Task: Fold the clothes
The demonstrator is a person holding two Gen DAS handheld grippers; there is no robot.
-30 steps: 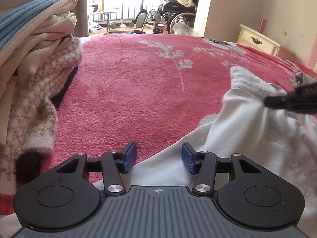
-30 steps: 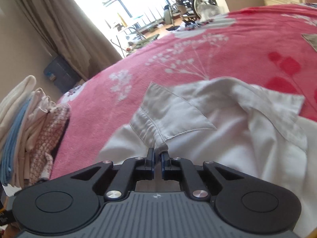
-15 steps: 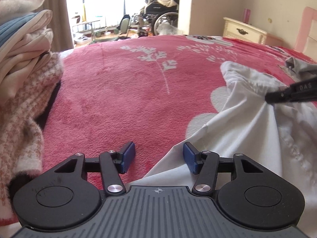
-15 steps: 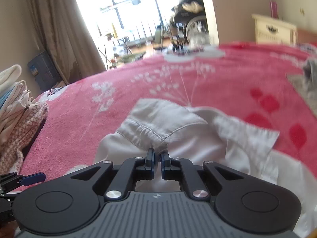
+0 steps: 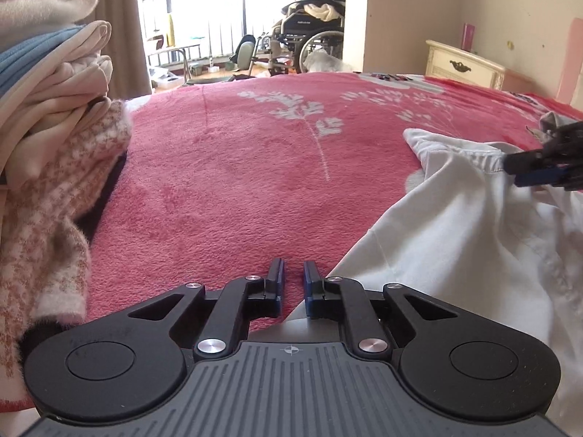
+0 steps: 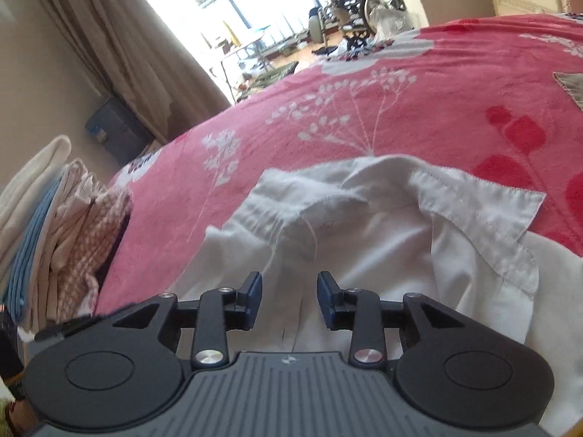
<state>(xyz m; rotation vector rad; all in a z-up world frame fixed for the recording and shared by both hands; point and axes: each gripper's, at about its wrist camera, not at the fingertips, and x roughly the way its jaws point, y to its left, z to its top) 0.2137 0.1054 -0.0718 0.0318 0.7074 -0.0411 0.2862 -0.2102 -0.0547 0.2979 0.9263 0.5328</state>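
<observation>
Left claw [image 5: 292, 284]: my jaws are closing, nearly together, over the lower edge of the white shirt [image 5: 473, 240]; a thin strip of its hem seems to lie between the pads, though I cannot tell if they press it.
Right claw [image 6: 289, 300]: my jaws are opening, pads apart and clear of the cloth; the shirt's placket lies between and below them, the collar [image 6: 455, 196] just ahead.
Shirt: spread on the bed ahead of both claws, to the right of my left claw, rumpled at the collar.
Around: a stack of folded clothes [image 5: 54, 116] stands to the left of my left claw, cream and blue layers above a fuzzy checked knit; a grey cloth [image 6: 572, 85] lies far right of my right claw.
Surface: a bed under a fleecy pink blanket [image 5: 237, 182] with white sprig prints.
Room: brown curtain [image 6: 120, 47], bright window, a wheelchair [image 5: 309, 43] beyond the bed, a cream bedside cabinet [image 5: 462, 63].
</observation>
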